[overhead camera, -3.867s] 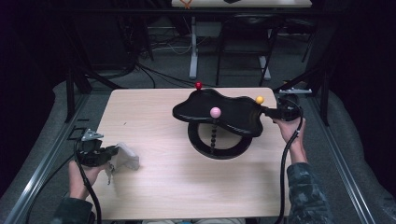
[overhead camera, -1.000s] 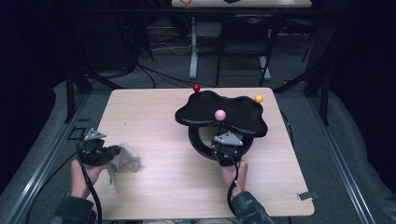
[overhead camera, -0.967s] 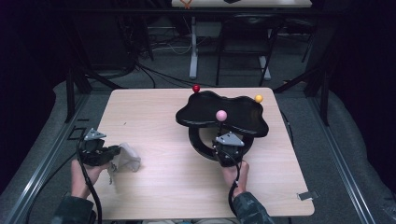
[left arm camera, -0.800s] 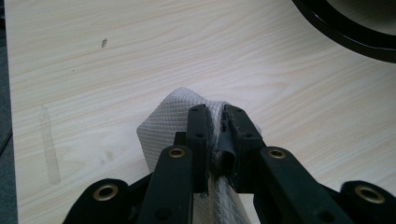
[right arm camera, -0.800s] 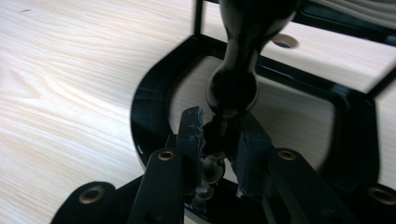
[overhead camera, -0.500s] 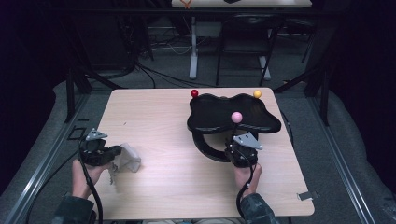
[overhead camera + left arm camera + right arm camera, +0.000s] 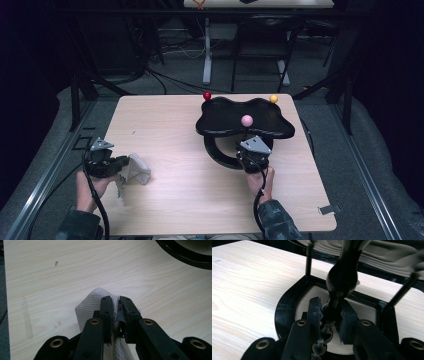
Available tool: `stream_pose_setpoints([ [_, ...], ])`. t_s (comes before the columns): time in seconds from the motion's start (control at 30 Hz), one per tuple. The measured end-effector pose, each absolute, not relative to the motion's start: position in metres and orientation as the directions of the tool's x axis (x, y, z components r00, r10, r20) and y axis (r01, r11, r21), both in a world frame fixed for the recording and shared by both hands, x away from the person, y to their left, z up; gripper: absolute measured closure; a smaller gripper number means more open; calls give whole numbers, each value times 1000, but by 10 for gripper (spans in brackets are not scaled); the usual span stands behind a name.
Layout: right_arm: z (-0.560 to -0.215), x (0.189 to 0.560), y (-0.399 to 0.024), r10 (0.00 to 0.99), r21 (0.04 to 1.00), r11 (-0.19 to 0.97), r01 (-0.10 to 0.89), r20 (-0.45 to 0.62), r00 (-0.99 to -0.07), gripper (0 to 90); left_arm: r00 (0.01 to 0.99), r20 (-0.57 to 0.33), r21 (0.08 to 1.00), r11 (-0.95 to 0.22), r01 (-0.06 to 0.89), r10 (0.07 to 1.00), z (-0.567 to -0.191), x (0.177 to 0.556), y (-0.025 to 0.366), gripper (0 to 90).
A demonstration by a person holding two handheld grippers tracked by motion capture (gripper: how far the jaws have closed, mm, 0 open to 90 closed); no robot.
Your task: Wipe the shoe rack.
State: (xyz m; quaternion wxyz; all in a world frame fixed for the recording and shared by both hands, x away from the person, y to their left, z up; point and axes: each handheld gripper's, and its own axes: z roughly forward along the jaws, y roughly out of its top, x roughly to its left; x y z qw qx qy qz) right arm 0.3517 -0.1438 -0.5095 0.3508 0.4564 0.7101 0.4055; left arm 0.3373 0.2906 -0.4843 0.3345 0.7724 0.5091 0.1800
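The black tiered stand (image 7: 243,125) sits at the table's far right, and its turned centre post (image 7: 338,293) is pinched by the right gripper (image 7: 331,312), probably to steady it. The white cloth (image 7: 96,307) at near left is clamped in the left gripper (image 7: 116,312), likely kept ready for wiping.

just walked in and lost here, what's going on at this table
A person works at a wooden table with a gripper in each hand. The left gripper is shut on a crumpled white cloth near the table's left edge. The right gripper is clamped on the turned centre post of a black stand, under its wavy black top with red, yellow and pink balls.
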Motion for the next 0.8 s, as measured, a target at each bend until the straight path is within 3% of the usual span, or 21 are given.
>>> stream_pose_setpoints([
  [0.8, -511, 331, -90, 822, 895, 364, 257, -179, -540, 747, 411, -61, 704, -253, 664, 910, -484, 337, 292, 806],
])
